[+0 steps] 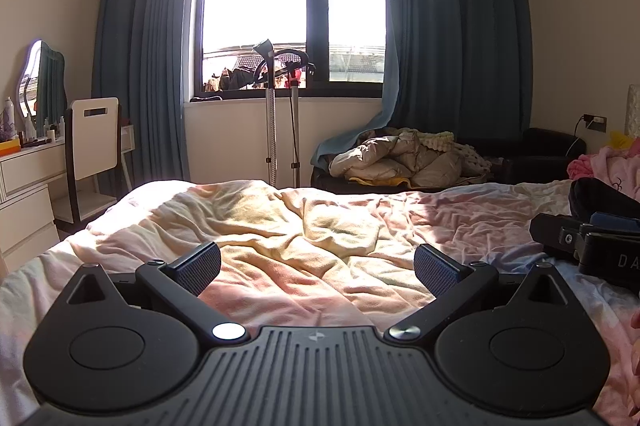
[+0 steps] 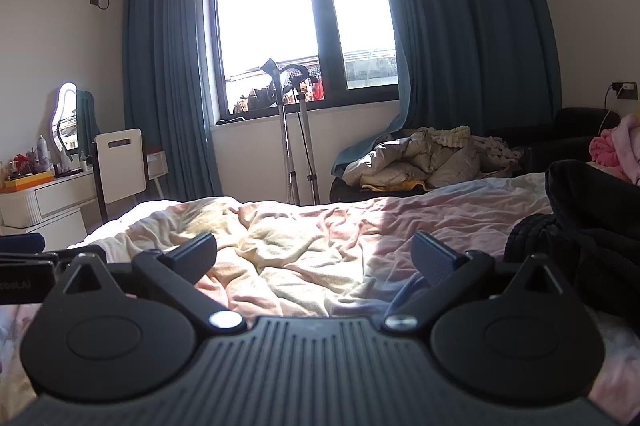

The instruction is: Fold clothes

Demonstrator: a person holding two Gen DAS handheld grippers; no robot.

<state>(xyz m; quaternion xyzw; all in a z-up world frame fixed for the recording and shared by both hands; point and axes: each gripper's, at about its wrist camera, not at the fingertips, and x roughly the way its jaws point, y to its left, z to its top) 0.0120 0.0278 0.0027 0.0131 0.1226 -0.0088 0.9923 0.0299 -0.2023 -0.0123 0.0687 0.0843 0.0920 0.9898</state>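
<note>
My left gripper (image 1: 318,268) hovers low over a rumpled pink and yellow bedspread (image 1: 304,226), jaws spread wide with nothing between them. In the same view the right gripper shows as a black body (image 1: 592,246) at the right edge. My right gripper (image 2: 314,258) is also open over the bedspread (image 2: 312,242), empty between its fingers. A black garment (image 2: 588,218) lies bunched on the bed just right of the right gripper's right finger (image 2: 436,260); whether they touch I cannot tell. In the left wrist view its dark edge (image 1: 600,191) peeks out behind the right gripper.
A pink cloth pile (image 2: 616,145) sits at the bed's far right. Beyond the bed are a dark sofa heaped with a beige quilt (image 1: 400,157), a garment steamer stand (image 1: 276,129) under the window, and a white chair (image 1: 94,137) beside a dresser (image 1: 28,165) on the left.
</note>
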